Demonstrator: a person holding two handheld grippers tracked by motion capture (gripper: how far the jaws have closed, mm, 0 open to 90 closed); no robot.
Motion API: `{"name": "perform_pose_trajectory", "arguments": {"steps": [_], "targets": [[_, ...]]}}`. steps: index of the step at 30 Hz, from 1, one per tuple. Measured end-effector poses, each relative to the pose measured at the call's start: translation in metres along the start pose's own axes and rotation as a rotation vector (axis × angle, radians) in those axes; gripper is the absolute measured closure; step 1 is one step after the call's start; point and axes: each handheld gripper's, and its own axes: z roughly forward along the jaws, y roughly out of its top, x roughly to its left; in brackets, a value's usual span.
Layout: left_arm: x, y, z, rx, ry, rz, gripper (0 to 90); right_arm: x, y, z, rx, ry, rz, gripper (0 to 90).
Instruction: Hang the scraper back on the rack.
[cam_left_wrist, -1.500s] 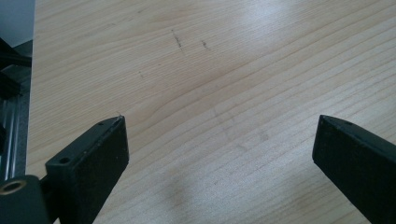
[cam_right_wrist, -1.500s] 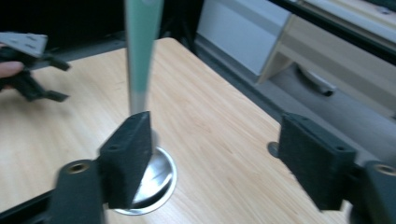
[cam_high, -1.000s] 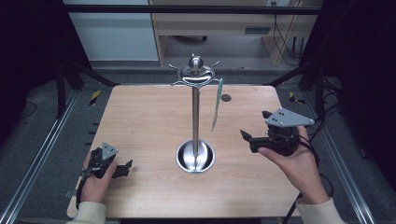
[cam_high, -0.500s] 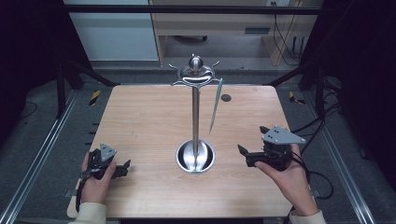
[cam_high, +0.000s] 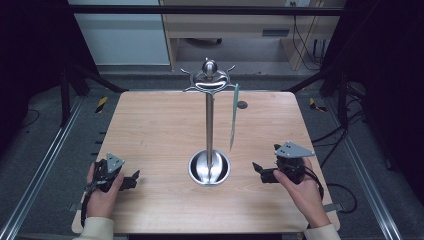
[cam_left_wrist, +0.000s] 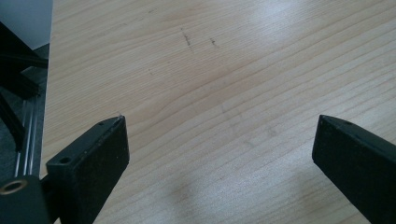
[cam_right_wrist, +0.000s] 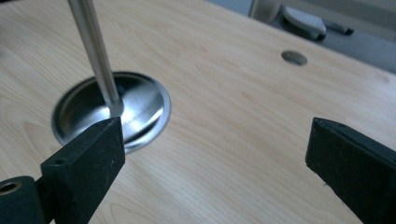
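A metal stand rises from the middle of the wooden table (cam_high: 150, 130): a round dish base (cam_high: 197, 172), a thin pole (cam_high: 209, 125) and a hooked crown on top. A long grey-green utensil (cam_high: 233, 117) hangs from a hook on the crown's right side. My right gripper (cam_high: 259, 172) sits low to the right of the base. Its jaws have just been opening and stand open, with nothing between them (cam_right_wrist: 215, 122). The base (cam_right_wrist: 140, 107) and pole (cam_right_wrist: 95, 56) lie just ahead of its left jaw. My left gripper (cam_high: 134, 179) rests near the front left, open over bare wood (cam_left_wrist: 222, 120).
A small round hole (cam_high: 242, 105) sits in the tabletop at the back right. Metal rails (cam_high: 45, 165) run along both sides of the table, and a cable (cam_high: 345, 192) trails off the right edge. A low shelf (cam_high: 225, 30) stands beyond the far edge.
My right gripper has come down from above the table to just over its surface, beside the base. The left gripper has stayed where it was.
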Motion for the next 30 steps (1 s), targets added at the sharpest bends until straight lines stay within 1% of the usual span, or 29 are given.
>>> {"name": "perform_pose_trajectory", "arguments": {"steps": [3,5,7,10,12,15,18,21,22,24,25,26,30], "targets": [[0.0,0.001,0.0,-0.002,-0.002,0.002,3.7,-0.002,-0.008,0.007,0.026,0.006,0.016,6.6],[0.0,0.001,0.0,-0.004,-0.003,0.002,3.7,-0.002,-0.012,0.011,0.033,0.006,0.023,6.9],[0.0,0.001,0.0,-0.006,-0.006,0.0,3.6,-0.003,-0.015,0.013,0.031,0.003,0.015,7.1],[0.0,0.002,0.0,-0.007,-0.006,0.002,3.6,-0.005,-0.02,0.018,0.032,-0.005,0.016,8.5],[0.0,0.002,0.0,-0.007,-0.006,0.003,3.6,-0.008,-0.024,0.022,0.049,-0.006,0.026,8.9],[-0.001,0.002,0.001,-0.004,-0.005,0.003,3.5,-0.011,-0.028,0.028,0.054,-0.023,0.022,9.9],[-0.001,0.002,0.002,0.003,-0.007,0.007,3.5,-0.013,-0.029,0.033,0.044,-0.023,0.021,10.3],[-0.001,0.002,0.002,0.002,-0.007,0.008,3.5,-0.013,-0.03,0.038,0.034,-0.022,0.029,10.5],[-0.001,0.002,0.002,0.003,-0.008,0.008,3.5,-0.014,-0.03,0.04,0.026,-0.024,0.022,10.5],[-0.001,0.002,0.002,0.003,-0.009,0.007,3.5,-0.014,-0.031,0.043,0.022,-0.029,0.03,10.6],[-0.001,0.002,0.002,0.004,-0.01,0.007,3.5,-0.015,-0.032,0.045,0.016,-0.024,0.046,10.6],[-0.001,0.002,0.002,0.003,-0.011,0.005,3.5,-0.016,-0.032,0.047,0.006,-0.022,0.051,10.7],[-0.001,0.002,0.002,0.0,-0.013,0.007,3.5,-0.023,-0.034,0.052,-0.029,-0.013,0.112,10.8]]}}
